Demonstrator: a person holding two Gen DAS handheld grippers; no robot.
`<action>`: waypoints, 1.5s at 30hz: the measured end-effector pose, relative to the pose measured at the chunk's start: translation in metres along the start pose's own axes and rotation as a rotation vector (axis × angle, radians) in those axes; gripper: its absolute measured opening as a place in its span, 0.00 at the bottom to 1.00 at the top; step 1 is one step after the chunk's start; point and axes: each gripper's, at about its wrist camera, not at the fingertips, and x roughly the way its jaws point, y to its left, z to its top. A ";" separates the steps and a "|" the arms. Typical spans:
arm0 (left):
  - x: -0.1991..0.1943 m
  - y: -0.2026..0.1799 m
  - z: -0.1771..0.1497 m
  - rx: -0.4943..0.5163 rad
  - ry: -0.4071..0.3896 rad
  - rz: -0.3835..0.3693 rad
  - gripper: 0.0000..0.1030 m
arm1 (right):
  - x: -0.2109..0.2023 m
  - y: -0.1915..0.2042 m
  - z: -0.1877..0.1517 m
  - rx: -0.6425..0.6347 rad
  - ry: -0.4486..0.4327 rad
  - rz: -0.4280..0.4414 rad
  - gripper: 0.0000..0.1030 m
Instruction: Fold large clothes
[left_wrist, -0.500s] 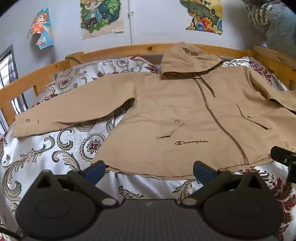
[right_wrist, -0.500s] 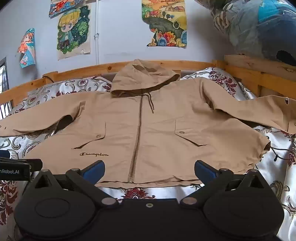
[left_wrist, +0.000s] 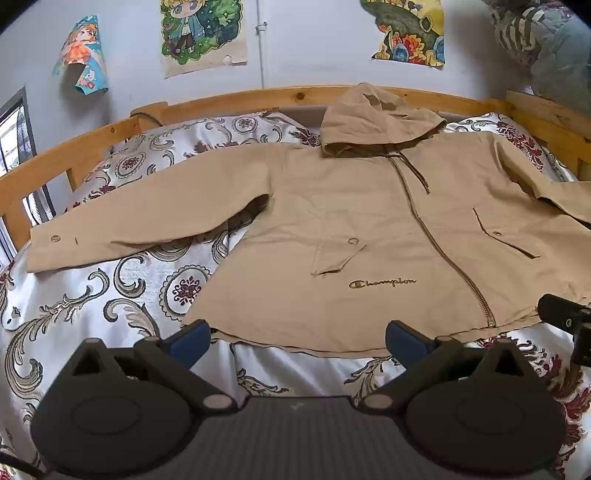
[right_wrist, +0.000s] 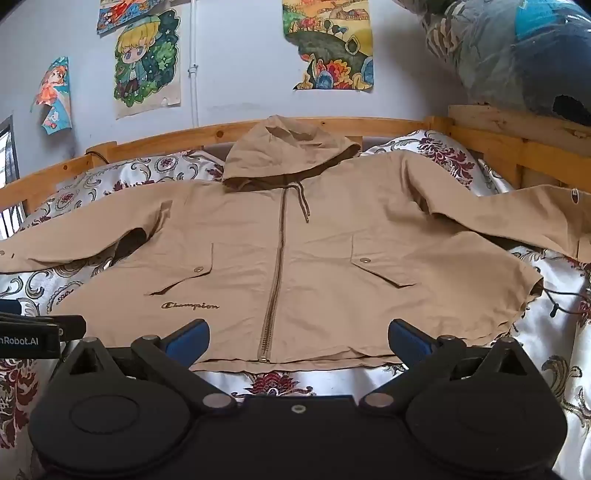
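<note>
Around the work area we see a wooden bed frame (left_wrist: 221, 101) against a pale wall hung with paper posters (right_wrist: 147, 62), and a bundle of bedding (right_wrist: 517, 48) stacked at the upper right. A satin bedspread (left_wrist: 110, 295), silvery with scrolled and dark red floral patterns, covers the bed. On it lies the tan jacket (left_wrist: 369, 221), face up and zipped, its hood (right_wrist: 288, 151) toward the headboard and both sleeves spread outward. The cloth is smooth and matte, with two snap-flap pockets, a metal zipper and an embroidered logo near the hem. Nothing lies on top of the jacket. We hold the left gripper (left_wrist: 297, 338) and right gripper (right_wrist: 297, 338) just short of the hem, each with blue-padded jaws spread fully wide, gripping and touching nothing.
</note>
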 end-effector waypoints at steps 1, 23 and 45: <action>0.000 0.000 0.000 -0.001 0.001 0.000 0.99 | 0.000 0.000 0.000 0.002 0.001 -0.002 0.99; 0.004 0.004 -0.002 -0.004 0.004 -0.005 0.99 | 0.005 -0.002 -0.003 0.015 0.019 -0.015 0.99; 0.006 0.006 -0.006 -0.007 0.010 -0.009 0.99 | 0.004 0.001 -0.004 0.015 0.022 -0.013 0.99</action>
